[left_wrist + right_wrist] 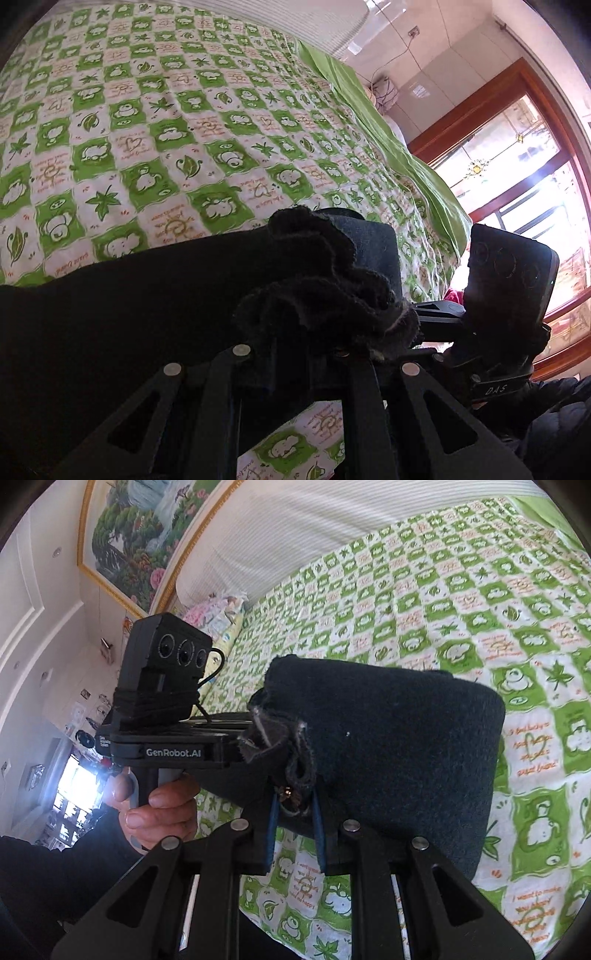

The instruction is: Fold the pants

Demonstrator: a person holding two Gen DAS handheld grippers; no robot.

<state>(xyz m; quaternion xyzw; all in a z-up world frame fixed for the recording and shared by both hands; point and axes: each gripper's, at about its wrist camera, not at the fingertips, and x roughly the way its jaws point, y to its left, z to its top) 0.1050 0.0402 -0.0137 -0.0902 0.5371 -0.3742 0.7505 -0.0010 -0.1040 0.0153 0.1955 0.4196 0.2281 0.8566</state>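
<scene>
A: Where are the pants [388, 753] just now?

B: Held up off the bed [184, 122] between the two tongs — a dark, fleecy cloth. In the right-hand view the right tongs [293, 805] have their blue-edged fingers pressed together on a bunched corner of it, and the rest hangs as a folded slab above the green checked cover. In the left-hand view the left tongs [325, 325] look clamped on a ruffled wad of the same cloth, which stretches away to the left; the fingertips themselves are buried in it.

A: So both are pinching cloth. What makes the fold come out well?

B: Probably keeping the two held edges level and the cloth taut between them, so no slack sags in the middle. The person would do best to lower it flat onto the bed with edges lined up, and let go only once it lies smooth — a thick bunch can slip.
</scene>
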